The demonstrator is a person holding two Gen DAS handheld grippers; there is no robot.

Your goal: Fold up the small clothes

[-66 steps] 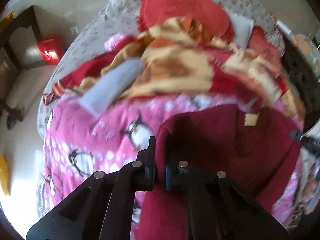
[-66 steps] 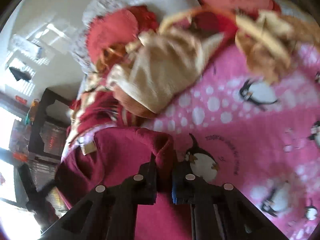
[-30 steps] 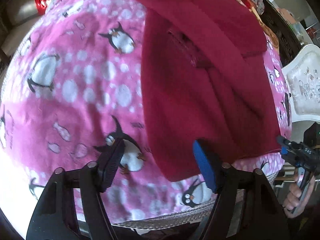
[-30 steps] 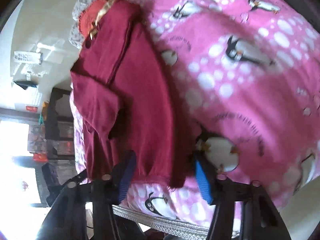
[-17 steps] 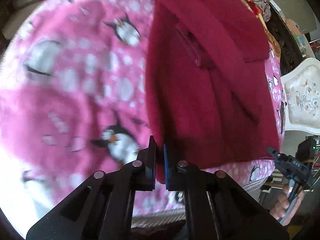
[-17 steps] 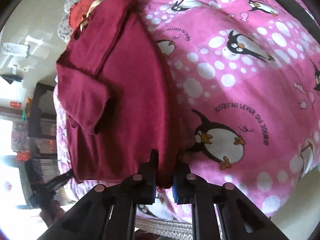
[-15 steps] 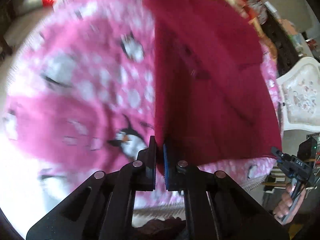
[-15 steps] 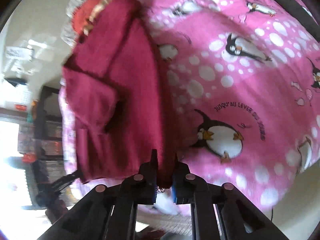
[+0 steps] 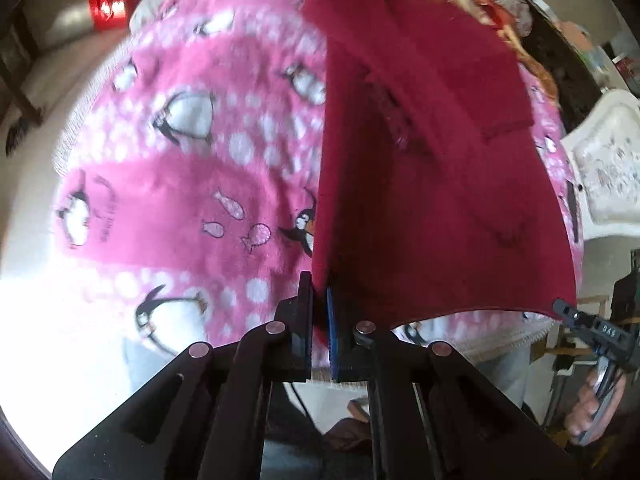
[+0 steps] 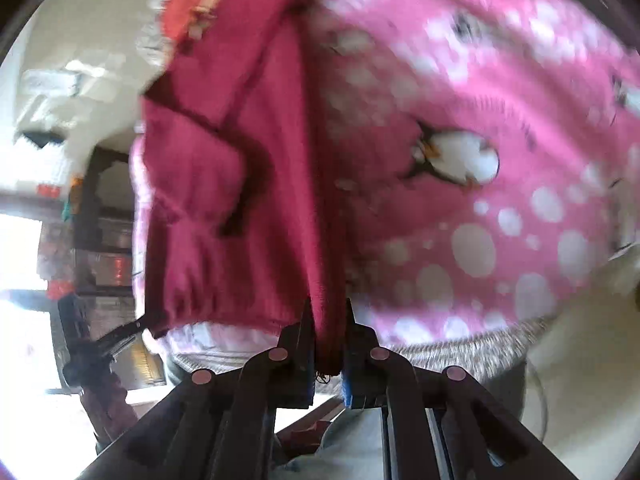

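A dark red garment (image 9: 432,184) lies stretched over a pink penguin blanket (image 9: 192,184), its near hem lifted off the bed's edge. My left gripper (image 9: 319,304) is shut on the hem's left corner. My right gripper (image 10: 327,328) is shut on the hem's other corner, with the dark red garment (image 10: 240,184) running away from it and one sleeve folded across the cloth. The right gripper (image 9: 576,320) also shows at the far right of the left wrist view, in a person's hand. The left gripper (image 10: 120,332) appears at the lower left of the right wrist view.
A heap of red and cream clothes (image 9: 496,4) lies at the far end of the bed. A white ornate chair (image 9: 604,176) stands to the right, a red object (image 9: 110,2) on the floor to the far left. The pink penguin blanket (image 10: 500,152) reaches the mattress edge below me.
Both grippers, open around the hem a second ago, closed on its corners. They have since lifted the hem and drawn it back over the bed's near edge.
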